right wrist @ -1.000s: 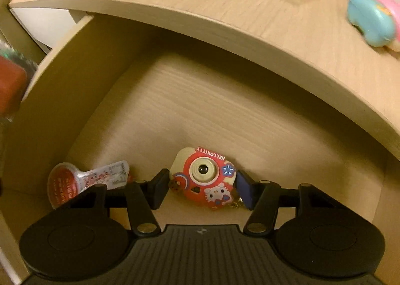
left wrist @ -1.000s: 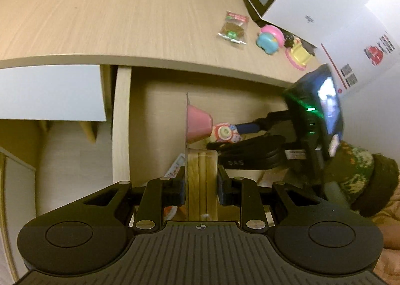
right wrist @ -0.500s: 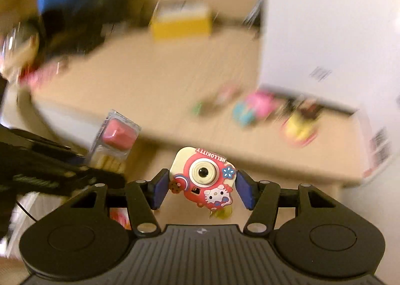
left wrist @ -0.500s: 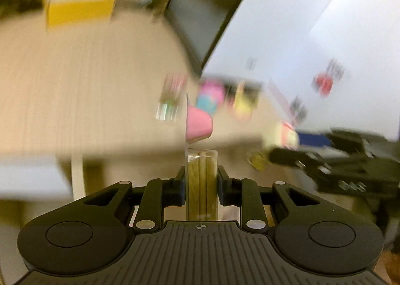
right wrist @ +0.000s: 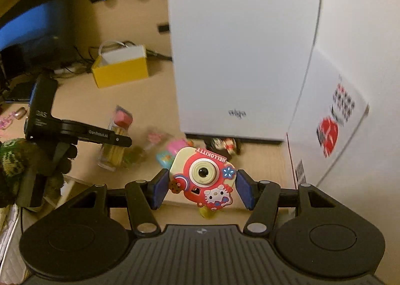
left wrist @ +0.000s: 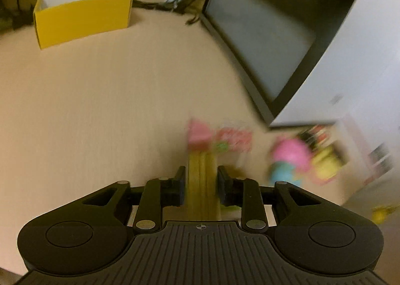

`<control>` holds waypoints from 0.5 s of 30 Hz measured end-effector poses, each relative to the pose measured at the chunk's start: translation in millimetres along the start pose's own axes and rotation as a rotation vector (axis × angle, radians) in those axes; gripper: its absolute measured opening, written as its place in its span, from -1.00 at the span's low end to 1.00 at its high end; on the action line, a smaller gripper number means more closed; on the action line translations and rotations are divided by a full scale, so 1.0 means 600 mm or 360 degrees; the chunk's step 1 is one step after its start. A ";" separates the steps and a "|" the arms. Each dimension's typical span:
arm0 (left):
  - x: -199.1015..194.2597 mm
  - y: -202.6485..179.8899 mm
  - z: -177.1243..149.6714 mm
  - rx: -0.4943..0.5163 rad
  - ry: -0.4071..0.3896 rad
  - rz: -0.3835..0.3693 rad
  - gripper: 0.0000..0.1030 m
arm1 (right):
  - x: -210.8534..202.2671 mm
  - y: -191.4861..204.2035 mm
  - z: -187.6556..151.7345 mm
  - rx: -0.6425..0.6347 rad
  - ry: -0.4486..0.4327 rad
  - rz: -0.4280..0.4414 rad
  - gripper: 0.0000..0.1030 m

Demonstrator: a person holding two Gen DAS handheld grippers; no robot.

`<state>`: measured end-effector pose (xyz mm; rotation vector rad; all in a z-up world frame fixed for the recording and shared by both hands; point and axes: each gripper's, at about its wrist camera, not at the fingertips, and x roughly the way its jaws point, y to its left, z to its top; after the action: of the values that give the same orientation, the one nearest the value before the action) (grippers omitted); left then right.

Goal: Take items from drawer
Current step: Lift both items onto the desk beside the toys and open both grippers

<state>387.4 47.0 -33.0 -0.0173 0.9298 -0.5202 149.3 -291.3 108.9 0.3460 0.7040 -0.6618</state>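
My left gripper is shut on a clear snack pack of biscuit sticks with a pink dip cup at its far end, held above the wooden desk top. My right gripper is shut on a red Hello Kitty toy camera, also above the desk. In the right wrist view the left gripper with its snack pack shows at the left. A snack bag and pink, blue and yellow toys lie blurred on the desk ahead.
A yellow paper bag stands at the back of the desk. A dark monitor and a white box rise at the right. A person's gloved hand holds the left gripper. The drawer is out of view.
Both grippers have come up out of the drawer with their items and now hang over the desk top; the right one closed on the toy camera and lifted it.
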 end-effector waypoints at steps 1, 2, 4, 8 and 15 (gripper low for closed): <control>0.001 -0.006 0.000 0.0039 -0.0020 0.0049 -0.38 | 0.008 -0.002 -0.004 0.0003 0.0012 -0.0007 0.12; 0.001 -0.011 0.000 0.0073 -0.0020 0.0075 -0.37 | 0.015 -0.003 -0.010 0.0011 0.0019 -0.0011 0.12; -0.004 -0.017 0.001 0.0098 -0.0034 0.0065 -0.34 | 0.024 -0.009 -0.013 0.0040 0.0033 -0.0008 0.12; -0.032 -0.025 0.000 0.0127 -0.0080 0.0050 -0.35 | 0.045 -0.012 -0.014 0.0066 0.0053 -0.0009 0.12; -0.112 -0.041 -0.006 0.0135 -0.0228 0.0004 -0.35 | 0.065 -0.021 -0.013 0.0087 0.0085 -0.0005 0.12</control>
<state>341.6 55.6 21.7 0.0230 0.7674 -0.5484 159.3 -314.1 75.7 0.4145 0.7384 -0.6779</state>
